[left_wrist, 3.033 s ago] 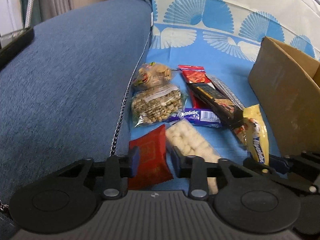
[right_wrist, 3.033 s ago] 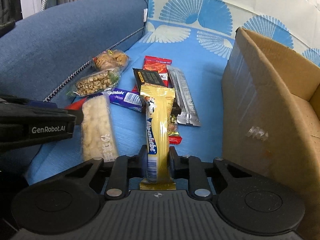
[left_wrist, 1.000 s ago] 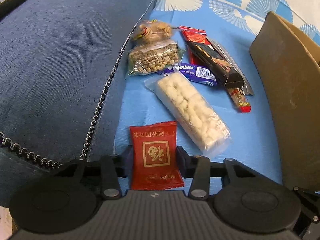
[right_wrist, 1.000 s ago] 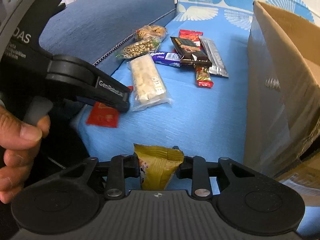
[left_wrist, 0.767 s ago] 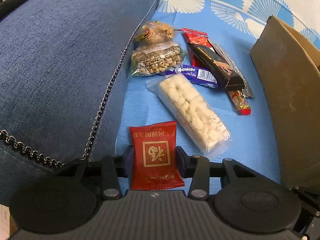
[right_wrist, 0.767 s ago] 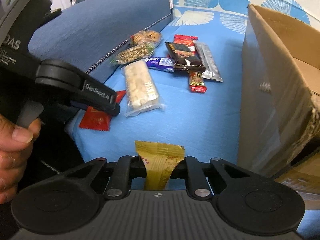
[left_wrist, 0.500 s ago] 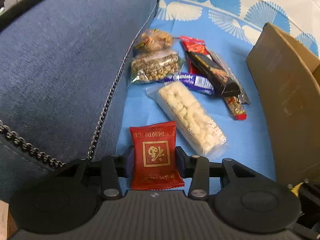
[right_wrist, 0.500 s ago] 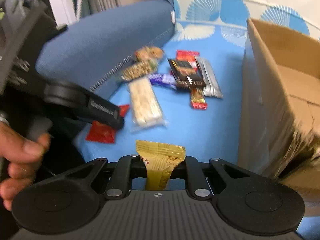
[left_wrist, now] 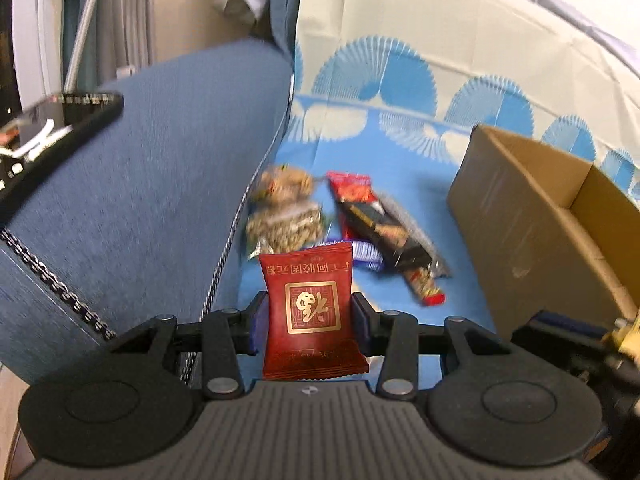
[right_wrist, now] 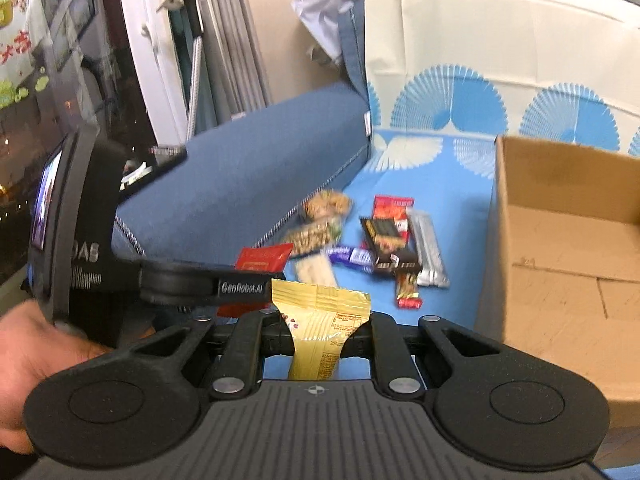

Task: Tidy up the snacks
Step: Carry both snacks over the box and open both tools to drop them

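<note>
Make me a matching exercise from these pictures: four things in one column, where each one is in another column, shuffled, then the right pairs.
Things:
1. red packet
2. yellow wrapper
3. cardboard box
4. silver bar

Places:
A. lying on the blue cover among the loose snacks
B. clamped in the right tongs
C. standing open on the blue cover, right of the snacks
D. clamped in the left tongs

Pairs: 1-D, 2-B, 3-C, 4-A

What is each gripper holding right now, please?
Left gripper: closed on the flat red foil snack packet.
Right gripper: closed on the yellow foil candy wrapper.
</note>
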`<state>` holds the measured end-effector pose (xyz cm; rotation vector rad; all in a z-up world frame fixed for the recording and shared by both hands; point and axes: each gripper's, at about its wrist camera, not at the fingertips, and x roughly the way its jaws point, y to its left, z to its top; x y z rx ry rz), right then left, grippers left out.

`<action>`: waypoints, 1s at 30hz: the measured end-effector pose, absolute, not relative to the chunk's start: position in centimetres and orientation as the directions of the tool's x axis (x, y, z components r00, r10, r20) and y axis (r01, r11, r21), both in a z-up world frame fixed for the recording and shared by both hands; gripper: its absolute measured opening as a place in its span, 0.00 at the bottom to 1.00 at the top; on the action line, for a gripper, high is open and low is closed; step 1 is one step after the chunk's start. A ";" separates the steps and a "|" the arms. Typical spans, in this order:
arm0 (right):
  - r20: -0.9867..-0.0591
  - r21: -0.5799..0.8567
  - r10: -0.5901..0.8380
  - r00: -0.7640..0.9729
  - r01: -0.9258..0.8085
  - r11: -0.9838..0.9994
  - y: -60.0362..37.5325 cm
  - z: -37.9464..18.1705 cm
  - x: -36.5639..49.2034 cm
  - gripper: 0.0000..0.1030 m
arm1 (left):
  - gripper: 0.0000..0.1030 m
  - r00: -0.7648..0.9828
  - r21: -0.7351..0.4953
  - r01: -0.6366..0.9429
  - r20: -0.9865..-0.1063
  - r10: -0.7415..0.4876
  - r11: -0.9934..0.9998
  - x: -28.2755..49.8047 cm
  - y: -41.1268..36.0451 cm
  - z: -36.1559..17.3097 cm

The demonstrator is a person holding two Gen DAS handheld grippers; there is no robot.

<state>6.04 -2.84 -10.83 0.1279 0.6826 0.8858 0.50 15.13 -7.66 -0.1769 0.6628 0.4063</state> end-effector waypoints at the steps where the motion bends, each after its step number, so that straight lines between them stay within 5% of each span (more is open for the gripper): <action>1: -0.488 0.377 0.751 0.444 -0.669 0.641 -3.1 -10.5 6.1 0.15 | 0.46 0.723 -0.031 -0.418 -0.616 0.311 0.908 0.3 15.0 -7.5; 20: -0.287 0.333 0.637 0.715 -0.549 0.766 -12.4 -2.4 14.1 0.15 | 0.46 0.858 0.028 -0.312 -0.421 0.295 0.950 -1.2 10.7 -5.6; 25: -0.394 0.433 0.553 0.734 -0.383 0.816 -15.1 -7.0 15.9 0.15 | 0.46 0.863 0.037 -0.292 -0.420 0.280 0.956 -0.9 9.6 -5.2; 30: -0.400 0.467 0.518 0.756 -0.318 0.825 -17.0 -8.2 17.4 0.15 | 0.46 0.872 -0.001 -0.275 -0.422 0.249 0.962 0.1 8.4 -3.5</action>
